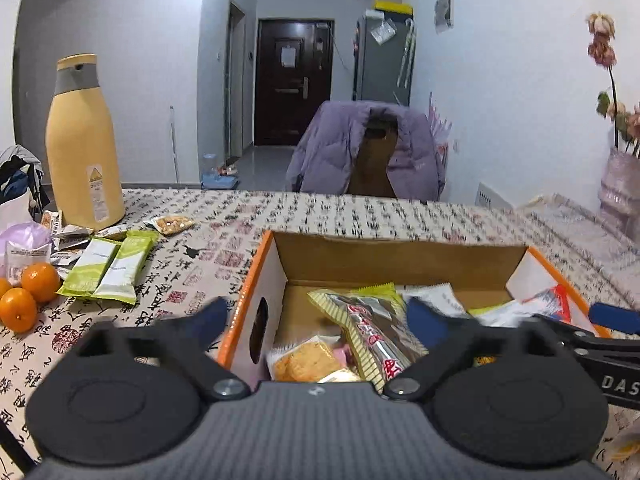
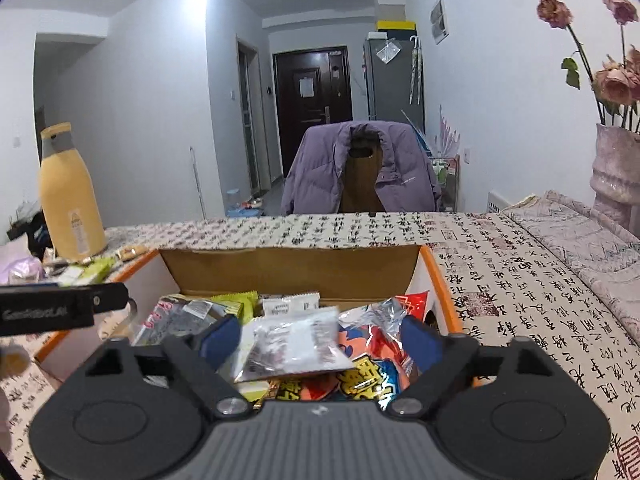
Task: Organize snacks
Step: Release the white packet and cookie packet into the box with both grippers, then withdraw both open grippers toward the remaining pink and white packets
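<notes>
We see an orange-edged cardboard box (image 1: pixel 256 280) standing open on a table under a calligraphy-print tablecloth (image 1: pixel 360 216), already well filled with snack packets. Its near rim lies just below both grippers; its far brown wall stands upright, and beyond it the cloth runs bare to the table's far edge, where a chair draped with a purple puffer jacket (image 1: pixel 332 148) is drawn up. To the right of the box the cloth is open up to a folded quilt (image 2: pixel 580 240) and a vase of dried roses (image 2: pixel 616 176).

Inside, in the left wrist view, a long yellow-striped packet (image 1: pixel 372 332) lies diagonally across a clear bag of golden biscuit (image 1: pixel 308 360). In the right wrist view a clear packet with dark contents (image 2: pixel 296 344) lies on top of a bright red and yellow bag (image 2: pixel 368 372), with a white sachet (image 2: pixel 290 305) behind them.

Left of the box, more snacks wait on the cloth: two green-and-white bars (image 1: pixel 108 268), a small packet of nuts (image 1: pixel 170 224) and three tangerines (image 1: pixel 28 292), beside a tall yellow thermos (image 1: pixel 82 148).

The left gripper (image 1: pixel 320 316) is spread wide, one blue finger outside the box's left wall and the other above the packets; we see nothing gripped. The right gripper (image 2: pixel 320 340) is also wide apart, its fingers flanking the clear packet, which looks loose rather than pinched.
</notes>
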The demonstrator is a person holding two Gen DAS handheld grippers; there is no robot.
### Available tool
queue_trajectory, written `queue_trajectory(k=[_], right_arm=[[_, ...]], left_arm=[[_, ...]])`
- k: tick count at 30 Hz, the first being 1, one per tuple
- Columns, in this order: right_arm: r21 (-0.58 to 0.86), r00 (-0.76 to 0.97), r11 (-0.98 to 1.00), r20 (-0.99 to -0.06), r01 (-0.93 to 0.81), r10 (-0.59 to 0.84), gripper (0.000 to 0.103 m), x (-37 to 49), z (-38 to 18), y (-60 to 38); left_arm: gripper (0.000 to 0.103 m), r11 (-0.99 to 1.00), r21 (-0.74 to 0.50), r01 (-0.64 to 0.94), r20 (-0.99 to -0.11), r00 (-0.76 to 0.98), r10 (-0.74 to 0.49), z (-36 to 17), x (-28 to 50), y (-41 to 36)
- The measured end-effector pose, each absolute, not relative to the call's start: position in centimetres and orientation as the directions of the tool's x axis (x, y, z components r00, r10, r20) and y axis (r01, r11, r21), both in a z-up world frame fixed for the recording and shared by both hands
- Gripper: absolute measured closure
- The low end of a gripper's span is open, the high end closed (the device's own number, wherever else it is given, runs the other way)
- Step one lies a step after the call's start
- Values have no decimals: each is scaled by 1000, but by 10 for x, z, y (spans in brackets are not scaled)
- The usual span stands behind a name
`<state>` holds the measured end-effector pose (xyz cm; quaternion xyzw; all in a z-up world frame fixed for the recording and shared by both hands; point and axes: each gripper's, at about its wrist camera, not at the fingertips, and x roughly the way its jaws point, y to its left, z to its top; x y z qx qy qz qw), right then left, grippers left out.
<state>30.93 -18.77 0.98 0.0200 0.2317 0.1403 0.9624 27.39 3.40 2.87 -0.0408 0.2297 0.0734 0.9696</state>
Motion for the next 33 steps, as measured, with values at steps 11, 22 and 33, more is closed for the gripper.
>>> queue_trajectory(k=[11,22,33], right_arm=[[106,872,963,-410,-246,268,0,286,19,-201],[74,860,961,-432,-266,271,0,238,16,-218],[70,853,962,-447,-265,267,0,182,-11,-239]], left_arm=[[0,986,-84,-145,-398,912,100,39,250,33],[0,987,-112,-119,-369,927,70,35,191,51],[0,993,-92,-76,-394,919,34,7,138,56]])
